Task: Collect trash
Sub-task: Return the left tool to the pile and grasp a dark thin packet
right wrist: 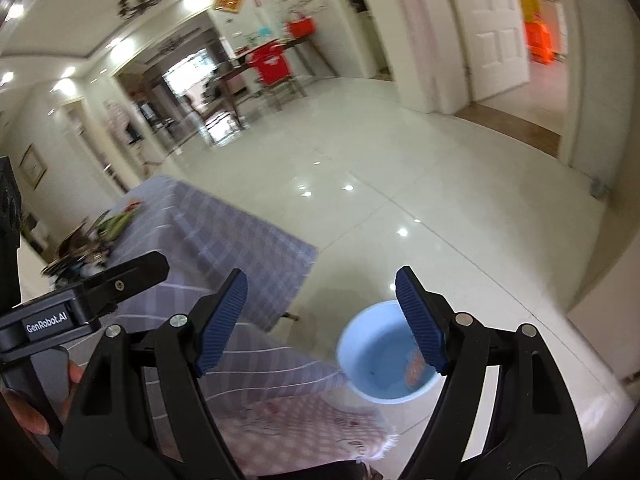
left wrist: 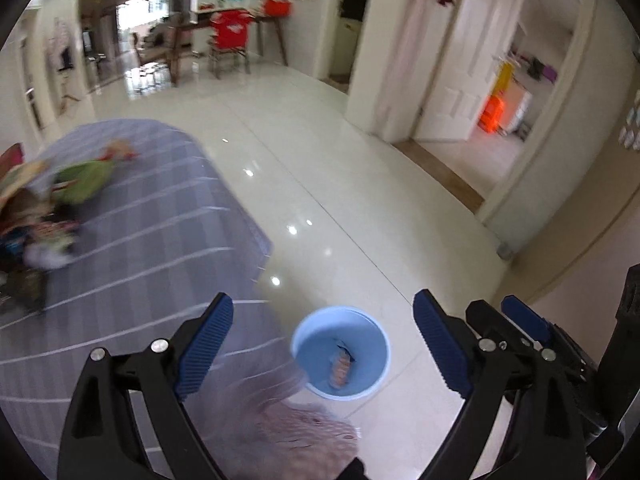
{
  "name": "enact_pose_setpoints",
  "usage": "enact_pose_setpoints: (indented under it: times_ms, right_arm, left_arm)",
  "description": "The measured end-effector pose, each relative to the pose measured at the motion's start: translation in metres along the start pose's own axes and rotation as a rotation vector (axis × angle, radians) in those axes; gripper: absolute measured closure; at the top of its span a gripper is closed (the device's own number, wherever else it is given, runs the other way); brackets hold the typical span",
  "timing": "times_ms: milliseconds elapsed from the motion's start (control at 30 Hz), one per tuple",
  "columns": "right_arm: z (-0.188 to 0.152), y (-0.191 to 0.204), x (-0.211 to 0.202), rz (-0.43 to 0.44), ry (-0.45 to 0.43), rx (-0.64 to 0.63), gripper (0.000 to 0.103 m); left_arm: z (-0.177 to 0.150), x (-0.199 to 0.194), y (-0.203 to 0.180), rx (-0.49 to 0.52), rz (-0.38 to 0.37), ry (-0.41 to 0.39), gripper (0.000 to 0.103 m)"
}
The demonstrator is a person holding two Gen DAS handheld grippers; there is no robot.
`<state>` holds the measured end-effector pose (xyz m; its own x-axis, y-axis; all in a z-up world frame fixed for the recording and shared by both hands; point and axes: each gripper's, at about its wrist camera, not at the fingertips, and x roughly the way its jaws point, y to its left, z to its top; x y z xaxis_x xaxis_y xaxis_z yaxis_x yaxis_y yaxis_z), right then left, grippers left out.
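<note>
Left wrist view. Left claw (left wrist: 324, 344) spread wide, nothing between its fingers, hovering above the bucket (left wrist: 340, 354) at lower centre of the frame. Bucket standing on the glossy floor (left wrist: 340, 184), just beside the hanging edge of the checked cloth over the table (left wrist: 160, 216). One wrapper (left wrist: 341, 366), orange and white, lying inside the bucket. More trash (left wrist: 52, 204) heaped at the left edge of the frame on the table, well apart from the claw: green packet, dark wrappers, all badly blurred. Right claw (left wrist: 516, 322) visible at lower right, its state hard to read from this angle.

Right wrist view. Right claw (right wrist: 320, 320) also gaping wide and empty. Bucket (right wrist: 384, 364) at lower right of centre, partly hidden behind the right-hand finger; wrapper (right wrist: 416, 368) showing as an orange smear inside. Trash pile (right wrist: 96, 236) at middle left on the table (right wrist: 224, 232), small and blurred. Body of the left claw crossing the lower left of the frame.

Likely troubles from here:
- Blur suggesting quick movement; a hasty reach into the heap probably pinching cloth along with a packet.
- Thin, crinkly wrappers likely slipping out of ribbed fingers on the way across.
- Light bucket easily tipped by a knock from a finger or the draped cloth.
- Two claws close together, so a clash over the same piece quite possible.
</note>
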<state>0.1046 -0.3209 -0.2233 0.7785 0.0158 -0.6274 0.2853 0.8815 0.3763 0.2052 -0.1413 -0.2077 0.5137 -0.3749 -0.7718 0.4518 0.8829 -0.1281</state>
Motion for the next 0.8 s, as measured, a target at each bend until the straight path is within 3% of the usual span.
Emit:
enact_pose_setpoints:
  times_ms: [267, 467, 667, 700, 767, 800]
  right_arm:
    - [0.002, 0.108, 0.015, 0.139, 0.021, -0.182, 0.027]
    - [-0.005, 0.178, 0.044, 0.194, 0.068, -0.295, 0.027]
    - [-0.008, 0.211, 0.072, 0.205, 0.108, -0.345, 0.027]
    - [-0.01, 0.215, 0.076, 0.203, 0.114, -0.349, 0.027]
    - [-0.008, 0.22, 0.084, 0.2, 0.122, -0.355, 0.027]
    - [-0.006, 0.221, 0.087, 0.198, 0.126, -0.359, 0.027]
  left_arm:
    - [-0.012, -0.072, 0.114, -0.213, 0.164, -0.126, 0.013]
    - [-0.023, -0.088, 0.193, -0.412, 0.182, -0.16, 0.013]
    - [-0.025, -0.067, 0.222, -0.459, 0.157, -0.132, 0.014]
    - [-0.022, -0.061, 0.223, -0.46, 0.148, -0.127, 0.016]
    - [-0.022, -0.053, 0.228, -0.461, 0.124, -0.11, 0.039]
    - [-0.019, -0.048, 0.228, -0.461, 0.108, -0.103, 0.04]
